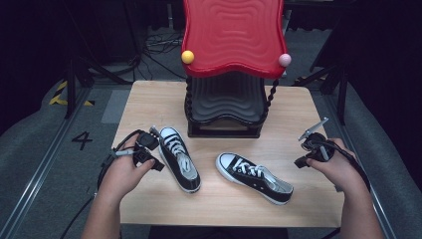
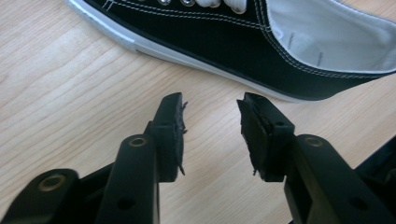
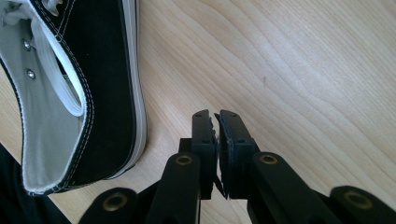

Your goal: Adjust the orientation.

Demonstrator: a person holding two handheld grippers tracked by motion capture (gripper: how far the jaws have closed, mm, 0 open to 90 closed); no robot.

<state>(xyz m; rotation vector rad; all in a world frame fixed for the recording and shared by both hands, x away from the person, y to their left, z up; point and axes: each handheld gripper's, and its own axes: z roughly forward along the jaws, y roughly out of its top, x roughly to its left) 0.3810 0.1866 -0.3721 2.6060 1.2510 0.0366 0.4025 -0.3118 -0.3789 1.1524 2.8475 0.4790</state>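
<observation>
Two black canvas sneakers with white soles and laces lie on the wooden table [image 1: 149, 99]. The left sneaker [image 1: 180, 159] lies with its toe toward the back; my left gripper [image 1: 158, 164] sits just to its left, jaws open and empty. In the left gripper view, the left gripper [image 2: 210, 105] hovers above bare wood a short way from the left sneaker's side [image 2: 243, 42]. The right sneaker [image 1: 254, 177] lies slantwise, heel toward my right gripper [image 1: 301, 161]. In the right gripper view, the right gripper [image 3: 215, 115] is shut on nothing, beside the right sneaker's heel [image 3: 98, 107].
A shoe rack with a wavy red top shelf [image 1: 233, 35] and a black lower shelf [image 1: 226, 107] stands at the back middle of the table. A yellow ball [image 1: 187, 57] and a pink ball [image 1: 284, 59] cap its front corners. Bare wood lies in front of the sneakers.
</observation>
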